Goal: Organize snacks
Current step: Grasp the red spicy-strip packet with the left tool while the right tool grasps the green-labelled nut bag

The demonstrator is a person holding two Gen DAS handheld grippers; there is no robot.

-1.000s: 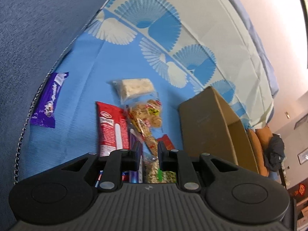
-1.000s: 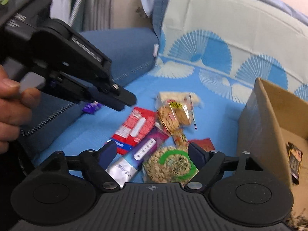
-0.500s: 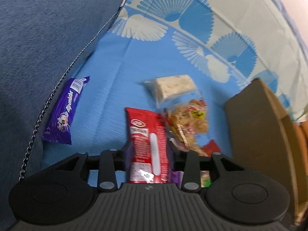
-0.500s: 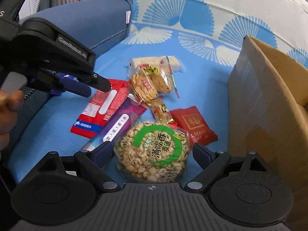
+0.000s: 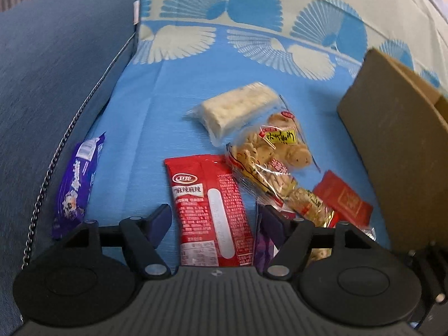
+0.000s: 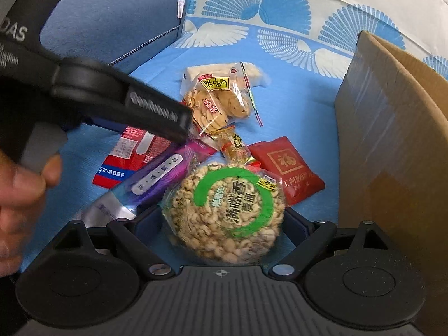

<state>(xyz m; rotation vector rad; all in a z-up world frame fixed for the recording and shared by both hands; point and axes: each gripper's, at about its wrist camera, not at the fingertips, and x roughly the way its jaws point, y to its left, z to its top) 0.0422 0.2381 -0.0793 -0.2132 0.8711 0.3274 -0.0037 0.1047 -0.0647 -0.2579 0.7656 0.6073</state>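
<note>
Both grippers' jaws stood open: left gripper [image 5: 214, 221] straddled a long red foil packet [image 5: 210, 207], right gripper [image 6: 224, 221] a round puffed-grain cake [image 6: 228, 210]; closing seemed next, brown cardboard box [image 6: 392, 128] at three o'clock.

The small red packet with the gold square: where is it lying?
Right wrist view: the small red packet lies on the blue cloth, between the round puffed-grain cake and the cardboard box.

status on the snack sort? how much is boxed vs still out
Early. Nothing visibly boxed: the cardboard box shows only its outer wall and rim here. In hand: nothing gripped yet. The right gripper is open around the round puffed-grain pack, and the left gripper is open around the long red packet. Left on the blue sheet: purple bar, white cake, cookie bag, small red pouch.
</note>
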